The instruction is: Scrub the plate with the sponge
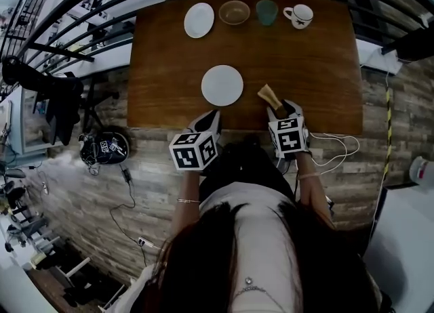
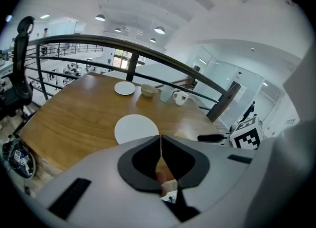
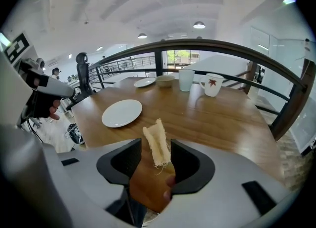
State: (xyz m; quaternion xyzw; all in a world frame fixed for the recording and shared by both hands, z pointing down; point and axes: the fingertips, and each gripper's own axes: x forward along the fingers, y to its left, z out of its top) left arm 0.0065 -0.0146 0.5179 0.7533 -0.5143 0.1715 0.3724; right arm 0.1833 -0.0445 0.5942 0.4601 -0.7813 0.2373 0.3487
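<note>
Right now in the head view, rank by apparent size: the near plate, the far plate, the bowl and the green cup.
1. near plate, clearly largest
2. far plate and bowl, too alike to rank
3. green cup, smallest

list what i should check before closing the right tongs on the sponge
1. Sponge sits between the right tongs: ok, it stands upright in the gap.
2. Right tongs wide enough to take it: ok, open, pads not pressing on it.
3. Left tongs free to help: ok, shut with nothing in them.
4. Plate ready for scrubbing: ok, it lies bare on the table, left of the sponge.
5. Plate held steady: not ok, nothing touches it.
6. Sponge wet or soaped: cannot tell.
</note>
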